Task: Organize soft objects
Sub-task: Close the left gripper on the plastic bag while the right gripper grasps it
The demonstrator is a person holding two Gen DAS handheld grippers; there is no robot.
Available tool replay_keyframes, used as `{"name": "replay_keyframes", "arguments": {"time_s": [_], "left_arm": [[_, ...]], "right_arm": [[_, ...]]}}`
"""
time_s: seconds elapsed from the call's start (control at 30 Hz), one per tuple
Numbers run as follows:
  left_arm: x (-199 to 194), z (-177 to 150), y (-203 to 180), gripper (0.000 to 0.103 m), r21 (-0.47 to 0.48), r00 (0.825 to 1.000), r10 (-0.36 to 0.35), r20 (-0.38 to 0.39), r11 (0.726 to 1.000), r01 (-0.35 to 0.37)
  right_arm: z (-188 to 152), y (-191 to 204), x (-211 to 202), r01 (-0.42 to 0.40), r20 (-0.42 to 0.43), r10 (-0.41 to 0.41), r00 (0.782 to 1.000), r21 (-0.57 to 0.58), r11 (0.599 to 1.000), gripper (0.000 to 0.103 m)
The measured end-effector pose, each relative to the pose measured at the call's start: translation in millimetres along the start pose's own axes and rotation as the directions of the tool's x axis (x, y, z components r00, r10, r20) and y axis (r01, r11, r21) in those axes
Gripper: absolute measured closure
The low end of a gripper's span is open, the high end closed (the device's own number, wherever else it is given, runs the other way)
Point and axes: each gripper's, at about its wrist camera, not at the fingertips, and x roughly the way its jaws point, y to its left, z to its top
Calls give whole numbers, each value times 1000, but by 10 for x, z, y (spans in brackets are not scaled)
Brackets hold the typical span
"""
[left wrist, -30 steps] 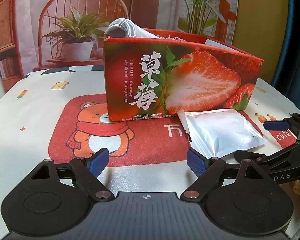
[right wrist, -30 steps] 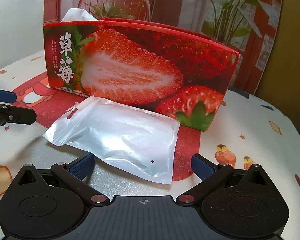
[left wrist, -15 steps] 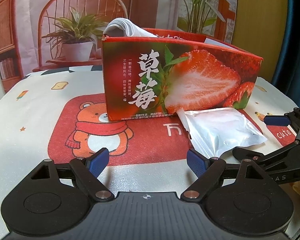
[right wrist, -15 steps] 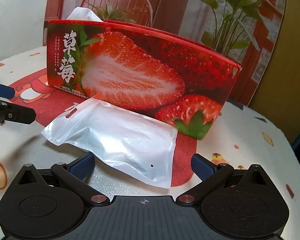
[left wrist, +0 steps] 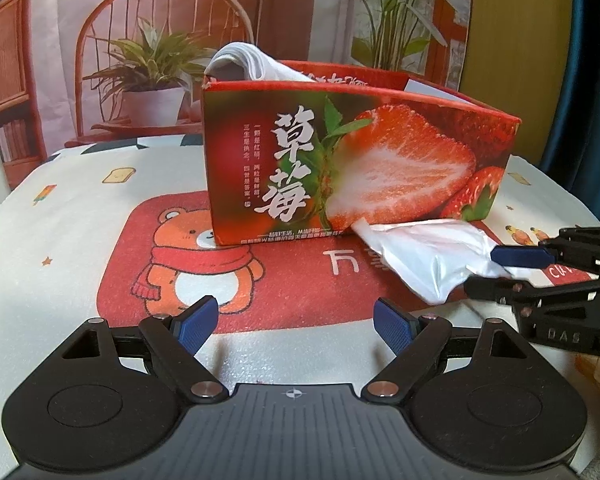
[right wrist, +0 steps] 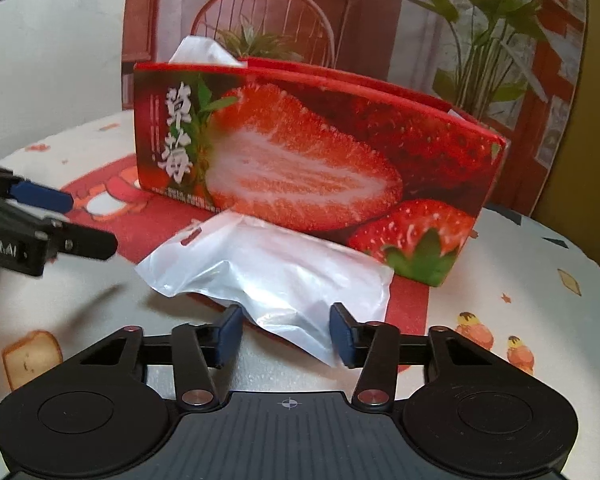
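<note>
A white plastic pouch (right wrist: 284, 272) lies on the table against the front of a red strawberry-printed box (right wrist: 300, 160). My right gripper (right wrist: 284, 336) is closing on the pouch's near end, and the film crumples between the blue pads. In the left wrist view the same pouch (left wrist: 424, 252) shows at the right, pinched by my right gripper (left wrist: 500, 270). My left gripper (left wrist: 296, 324) stands open over the bear print with nothing between its fingers, left of the pouch. The box (left wrist: 360, 168) holds a white cloth (left wrist: 244, 60) that sticks out at its left end.
The round table carries a white cloth with a red bear panel (left wrist: 188, 264). Behind the box hangs a printed backdrop of a chair and plants (left wrist: 152, 60). A blue curtain (left wrist: 596, 80) is at the far right. The left gripper (right wrist: 72, 220) shows at the left edge of the right wrist view.
The right gripper's jaws have come together from wide open onto the pouch's near end, which is now crumpled. The pouch has shifted a little. The left gripper has not moved.
</note>
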Motion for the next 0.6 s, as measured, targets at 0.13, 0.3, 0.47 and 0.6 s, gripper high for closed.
{"name": "replay_keyframes", "arguments": {"time_s": [0.13,0.3,0.47,0.6], "left_arm": [[18,19,-24,16,7,1000,-12,-3,1000,12],[111,124,-149,16,59,998,-57,-16,997,58],[192,335,-267,16,115,996,-84,33,990,80],[259,445,-334,27,184,986,-153,68,973,138]], "right_arm": [[64,-15,-68,-8,46,8,999,11,1000,69],[185,-94,-97,-15,78,11,997,45,999,69],[270,-123,-114,-13,98,9,995,36,999,68],[315,-153,-115,-16,109,13,994,25,1000,68]]}}
